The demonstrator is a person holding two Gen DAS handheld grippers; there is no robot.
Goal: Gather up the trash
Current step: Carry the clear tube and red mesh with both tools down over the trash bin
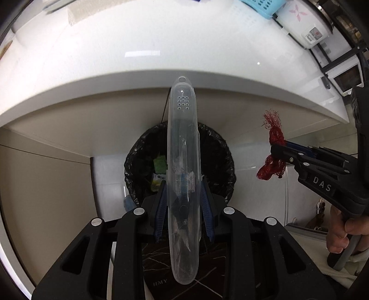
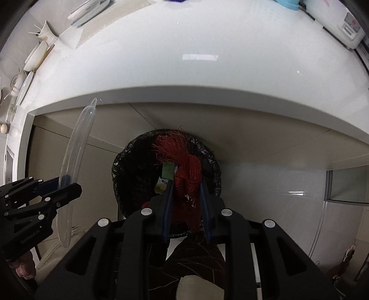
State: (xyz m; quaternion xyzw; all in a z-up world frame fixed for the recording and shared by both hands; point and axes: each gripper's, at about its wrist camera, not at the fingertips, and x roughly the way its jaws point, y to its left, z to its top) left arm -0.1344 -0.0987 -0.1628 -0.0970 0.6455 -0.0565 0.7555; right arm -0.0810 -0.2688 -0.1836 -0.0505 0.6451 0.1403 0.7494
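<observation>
A long clear plastic case (image 1: 183, 161) stands on edge between the blue pads of my left gripper (image 1: 183, 193), which is shut on it. It hangs over a bin lined with a black bag (image 1: 221, 147) that holds green and yellow wrappers (image 1: 159, 166). My right gripper (image 2: 185, 187) is shut on a bunched red mesh net (image 2: 184, 170), also above the bin (image 2: 124, 166). In the left wrist view the right gripper (image 1: 278, 150) with the red net (image 1: 274, 131) is at the right. The right wrist view has the left gripper (image 2: 63, 184) and clear case (image 2: 76, 157) at its left.
The bin stands on the floor under the edge of a white counter (image 1: 161, 57). On the counter are a blue basket (image 1: 260, 7) and a white appliance (image 1: 304, 25) at the back right, and kitchen items (image 2: 39, 46) at the left. A hand (image 1: 341, 235) holds the right gripper's handle.
</observation>
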